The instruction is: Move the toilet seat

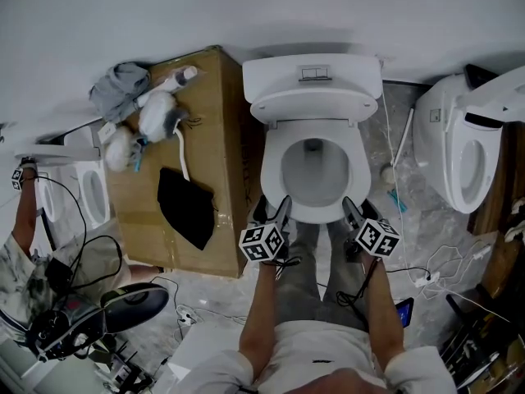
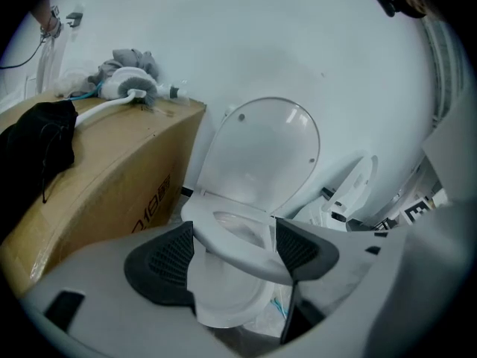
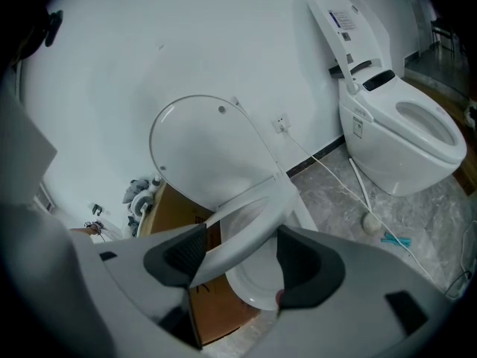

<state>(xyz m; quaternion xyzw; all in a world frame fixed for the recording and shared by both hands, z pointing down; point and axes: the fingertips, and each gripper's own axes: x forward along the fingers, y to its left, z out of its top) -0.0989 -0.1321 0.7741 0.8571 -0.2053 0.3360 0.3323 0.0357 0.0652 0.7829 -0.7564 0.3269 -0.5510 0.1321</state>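
While left tongs point(image 1: 275, 210) and right tongs point(image 1: 354, 213) clamp it, one toilet seat point(image 3: 246, 230) tilts.

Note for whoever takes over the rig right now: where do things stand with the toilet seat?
Hands: the left gripper is closed on the front rim of the seat; the right gripper grips the same rim further right.
Things: the seat's front is lifted off the bowl and tilted; the lid stands upright behind.
Left: probably raise the seat to the lid, then let go.
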